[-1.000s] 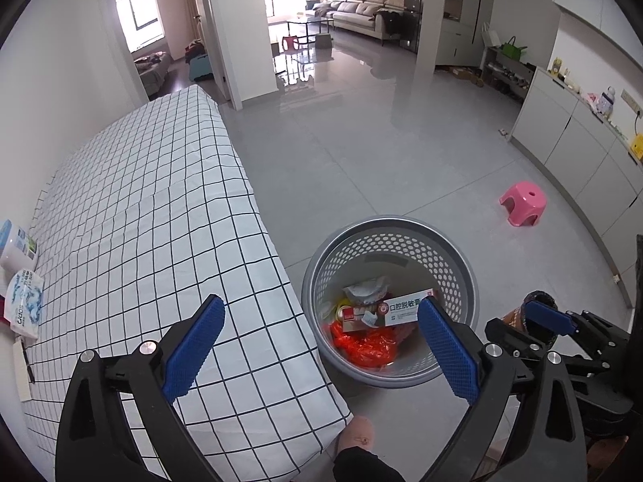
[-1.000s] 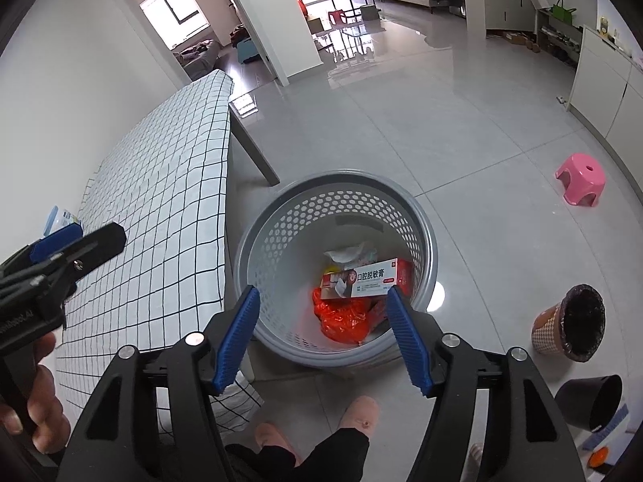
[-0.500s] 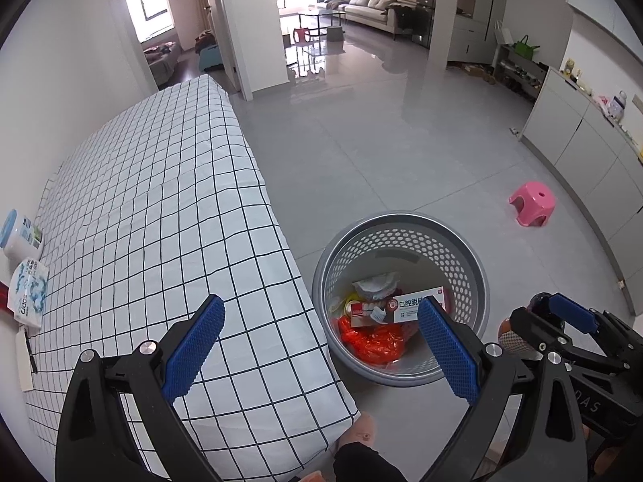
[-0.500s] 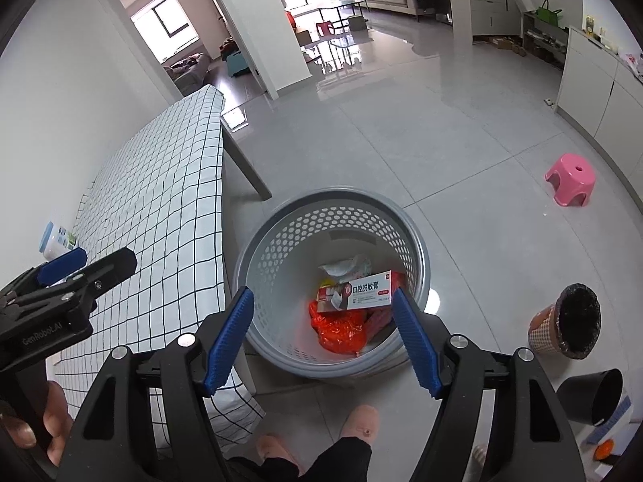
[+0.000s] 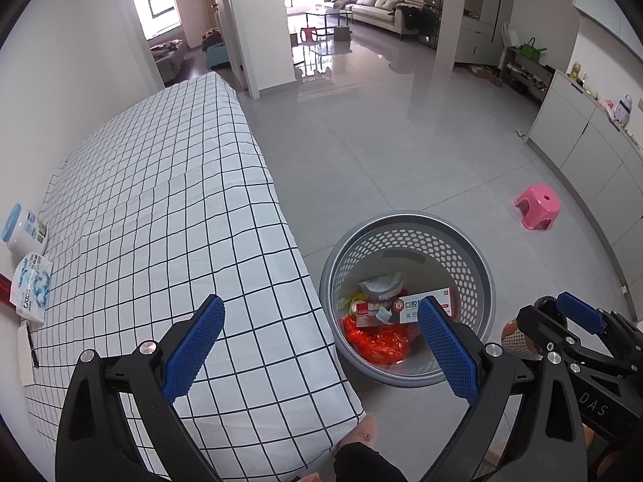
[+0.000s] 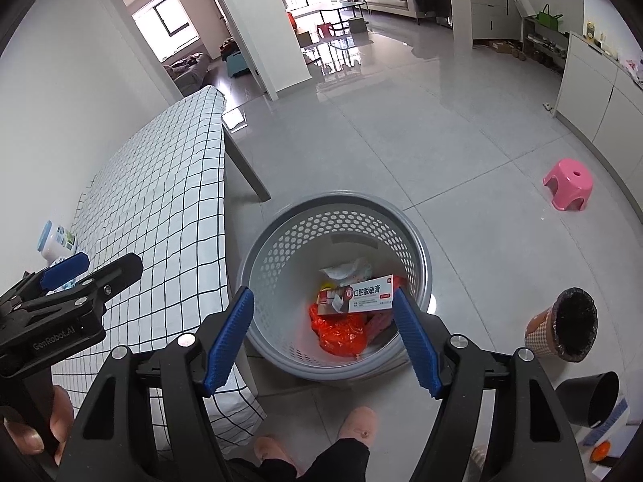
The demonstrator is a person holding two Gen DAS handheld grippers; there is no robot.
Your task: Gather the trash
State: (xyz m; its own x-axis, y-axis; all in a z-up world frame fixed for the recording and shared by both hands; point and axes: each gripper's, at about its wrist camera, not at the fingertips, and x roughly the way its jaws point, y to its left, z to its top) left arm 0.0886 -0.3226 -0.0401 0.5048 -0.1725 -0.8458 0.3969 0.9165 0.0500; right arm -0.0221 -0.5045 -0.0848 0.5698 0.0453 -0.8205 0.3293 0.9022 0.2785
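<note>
Both claws hang spread and empty as I look down from my station: the left gripper (image 5: 319, 343) with its blue pads wide apart, the right gripper (image 6: 321, 339) likewise open, nothing between the fingers of either. Directly ahead of and below the right claw sits the grey perforated basket (image 6: 418, 241) on the tiled floor (image 6: 402, 140); for the left claw it lies ahead and to the right. Inside it rest a white-and-red toothpaste box (image 6: 361, 295), a crumpled orange bag (image 6: 339, 331) beneath the box and a wad of white paper (image 6: 345, 269) behind it. Left of both claws runs the checked tablecloth (image 5: 160, 201), its hanging edge just beside the basket's rim. Beyond the basket the floor is open up to a pink stool (image 6: 568, 184) well off to the right. Close to the right claw's right side stand a checked cup with a black liner (image 6: 566, 329) and a black pot (image 6: 590, 397). My slippered foot (image 6: 357, 427) shows below the claw, near the basket.
</note>
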